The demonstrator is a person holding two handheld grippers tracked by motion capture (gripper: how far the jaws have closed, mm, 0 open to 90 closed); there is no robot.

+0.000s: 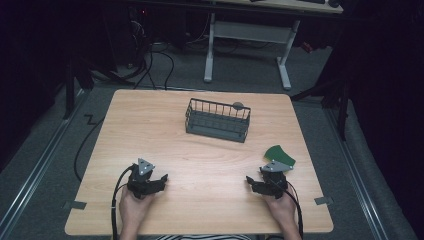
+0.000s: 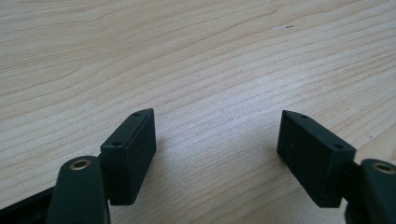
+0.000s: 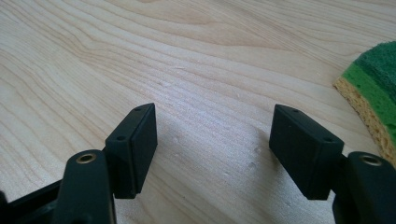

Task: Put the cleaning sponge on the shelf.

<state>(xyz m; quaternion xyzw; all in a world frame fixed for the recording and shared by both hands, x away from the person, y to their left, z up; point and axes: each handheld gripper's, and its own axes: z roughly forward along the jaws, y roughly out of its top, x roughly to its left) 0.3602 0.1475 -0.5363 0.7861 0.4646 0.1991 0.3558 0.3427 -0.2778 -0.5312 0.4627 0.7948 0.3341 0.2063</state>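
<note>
A dark wire basket (image 1: 218,120) stands on the wooden table (image 1: 150,130) a little beyond its middle. A green-topped sponge (image 1: 279,154) lies near the right edge, just beyond my right gripper (image 1: 253,183); its yellow underside and green top (image 3: 373,88) show at the right of the right gripper view. My left gripper (image 1: 159,181) rests low over the table near the front left, held by a hand. Both grippers are open, with bare wood between the jaws (image 2: 217,144) (image 3: 212,144).
A small grey object (image 1: 238,105) sits at the basket's far right rim. Beyond the table stands a white-legged desk (image 1: 247,37) with cables on the floor. Tape tabs (image 1: 324,200) mark the table's front corners. Bare wood lies between the grippers and the basket.
</note>
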